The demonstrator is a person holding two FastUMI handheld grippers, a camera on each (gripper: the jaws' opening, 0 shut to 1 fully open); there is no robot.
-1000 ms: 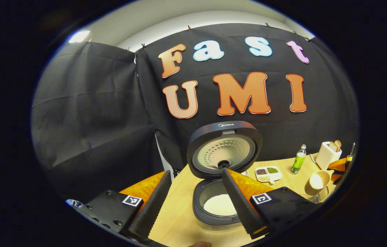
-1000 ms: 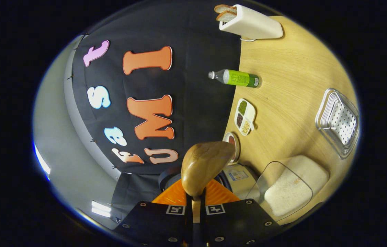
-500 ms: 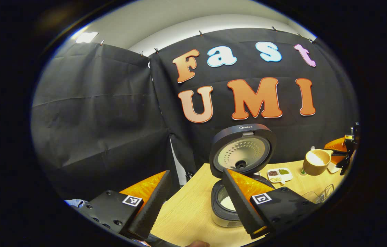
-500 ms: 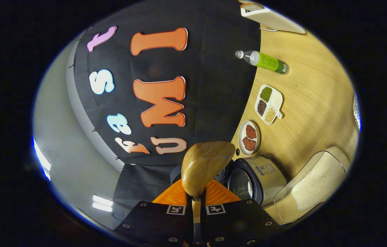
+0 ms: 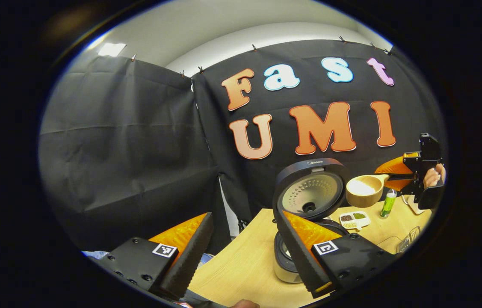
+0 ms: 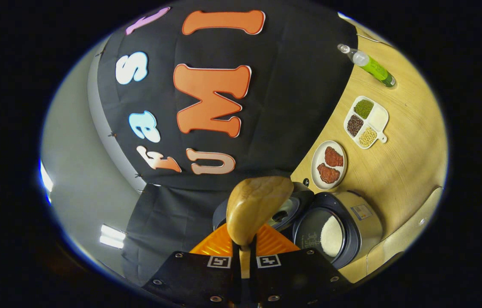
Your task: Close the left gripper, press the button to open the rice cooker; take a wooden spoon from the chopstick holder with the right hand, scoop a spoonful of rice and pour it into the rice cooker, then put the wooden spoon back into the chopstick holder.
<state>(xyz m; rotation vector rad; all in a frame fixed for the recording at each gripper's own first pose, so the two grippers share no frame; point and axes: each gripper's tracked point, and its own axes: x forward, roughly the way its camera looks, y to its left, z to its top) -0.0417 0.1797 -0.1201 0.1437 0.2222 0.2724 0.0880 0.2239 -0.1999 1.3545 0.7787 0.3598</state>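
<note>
Clamping the handle of the round-bowled wooden spoon (image 6: 258, 205), the right gripper (image 6: 244, 252) has carried its rice (a heaped load) from the table up beside the raised lid of the dark rice cooker (image 5: 309, 201), so pouring comes next. The left gripper (image 5: 241, 252) stays wide open, empty, well aside. The pale wooden table (image 5: 241, 265) offers room.

The rice cooker (image 5: 309, 239) is placed on the table (image 5: 241, 269), with its lid (image 5: 309, 188) raised behind the pot. To the right of the rice cooker a divided dish (image 5: 354, 219) and, further right, a bottle (image 5: 388, 204) are set. The wooden spoon (image 5: 364, 191) is held above the dish, beside the lid.
</note>
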